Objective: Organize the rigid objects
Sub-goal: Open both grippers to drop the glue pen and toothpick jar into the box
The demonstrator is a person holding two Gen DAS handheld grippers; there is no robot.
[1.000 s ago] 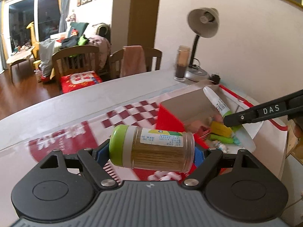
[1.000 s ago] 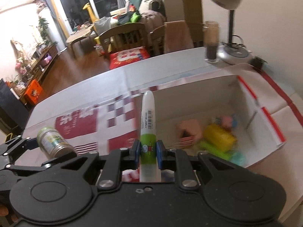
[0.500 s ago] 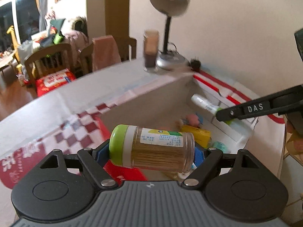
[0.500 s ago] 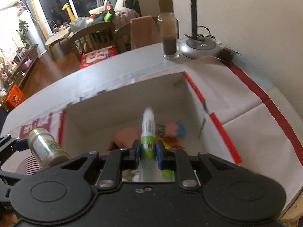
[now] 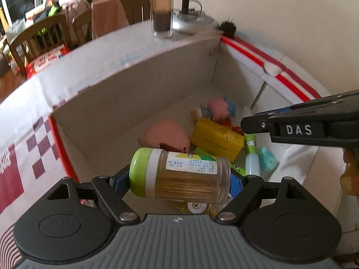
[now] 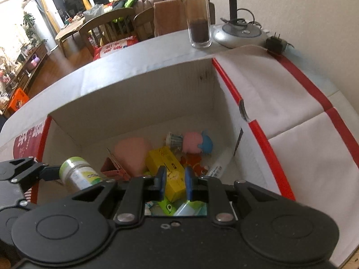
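My left gripper (image 5: 179, 179) is shut on a toothpick jar (image 5: 181, 176) with a green lid, held sideways over the open cardboard box (image 5: 134, 85). The jar also shows in the right wrist view (image 6: 78, 174). My right gripper (image 6: 175, 180) is open and empty above the box. The green-and-white glue tube (image 5: 251, 154) lies in the box below the right gripper's fingers (image 5: 291, 130). It shows just under the jaws in the right wrist view (image 6: 188, 208).
The box holds a yellow pack (image 6: 166, 163), a pink pig toy (image 6: 195, 142), a pink round thing (image 6: 132, 154) and a red clip (image 6: 114, 170). A glass jar (image 6: 199, 27), a lamp base (image 6: 237, 33) and a plug (image 6: 274, 43) stand behind the box near the wall.
Both grippers moved forward over the box. The right gripper opened and let go of the glue tube, which now lies in the box. The left gripper still holds the jar.
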